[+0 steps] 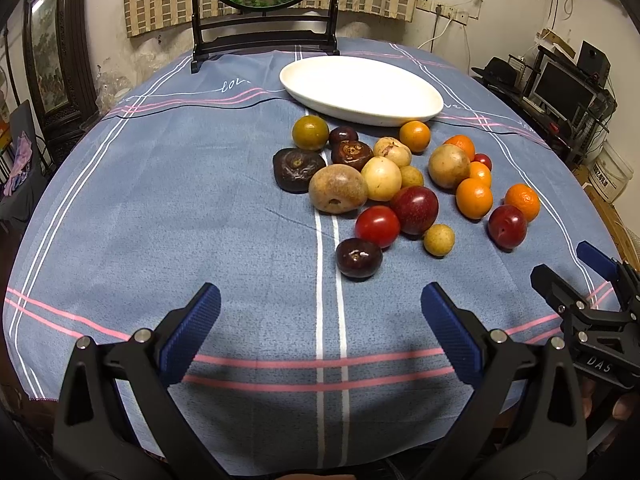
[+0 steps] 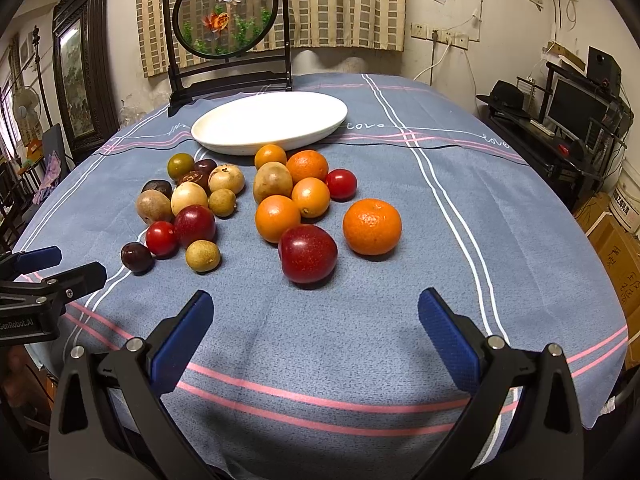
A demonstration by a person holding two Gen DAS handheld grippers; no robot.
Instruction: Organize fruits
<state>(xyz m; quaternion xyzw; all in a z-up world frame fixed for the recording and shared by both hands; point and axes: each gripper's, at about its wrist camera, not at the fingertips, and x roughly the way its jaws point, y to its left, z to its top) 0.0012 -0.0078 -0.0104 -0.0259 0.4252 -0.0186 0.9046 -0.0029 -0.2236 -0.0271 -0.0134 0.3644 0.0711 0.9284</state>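
Observation:
Several loose fruits lie on the blue striped tablecloth (image 1: 200, 208) in front of an empty white oval plate (image 1: 360, 88) (image 2: 272, 120): oranges, red plums, tomatoes, passion fruits, dark fruits. In the right wrist view a red plum (image 2: 307, 254) and a tangerine (image 2: 372, 226) lie nearest. In the left wrist view a dark plum (image 1: 358, 258) lies nearest. My left gripper (image 1: 320, 320) is open and empty, short of the fruits. My right gripper (image 2: 316, 324) is open and empty, just short of the red plum. Each gripper shows in the other's view (image 1: 576, 272) (image 2: 60, 268).
A black stand with a round fish panel (image 2: 228, 20) stands behind the plate at the far table edge. A shelf with a monitor (image 2: 576, 108) and boxes stands to the right of the table. A framed picture (image 1: 48, 48) hangs at left.

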